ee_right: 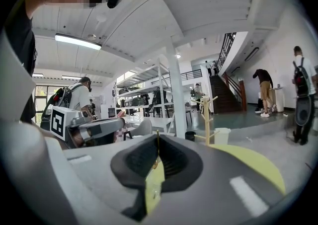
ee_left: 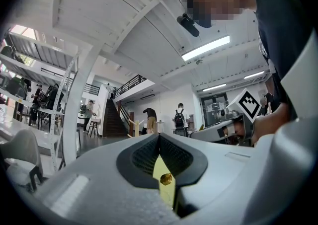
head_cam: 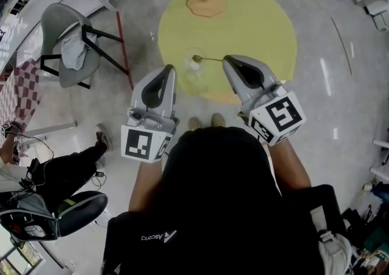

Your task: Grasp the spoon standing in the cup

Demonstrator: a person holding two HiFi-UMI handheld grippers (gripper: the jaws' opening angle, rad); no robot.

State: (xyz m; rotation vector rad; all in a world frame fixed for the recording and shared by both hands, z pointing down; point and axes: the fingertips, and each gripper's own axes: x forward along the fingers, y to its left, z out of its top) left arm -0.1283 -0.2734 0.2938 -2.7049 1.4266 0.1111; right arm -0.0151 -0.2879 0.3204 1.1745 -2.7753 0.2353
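A clear glass cup (head_cam: 193, 66) stands on the round yellow table (head_cam: 255, 19). A gold spoon (head_cam: 206, 59) lies almost level over the cup, bowl above the rim and handle pointing right. My right gripper (head_cam: 226, 59) is shut on the handle's end; in the right gripper view the thin gold handle (ee_right: 158, 142) runs between the closed pads of the right gripper (ee_right: 158, 139). My left gripper (head_cam: 171, 68) hangs just left of the cup, shut and holding nothing. In the left gripper view the spoon's bowl (ee_left: 166, 179) shows beyond the slit of the left gripper (ee_left: 159, 137).
A wooden stand (head_cam: 206, 0) rises at the table's far side. A grey chair (head_cam: 67, 43) stands on the floor to the left, with a seated person (head_cam: 61, 173) and a black chair (head_cam: 73, 213) nearer. People stand in the hall behind.
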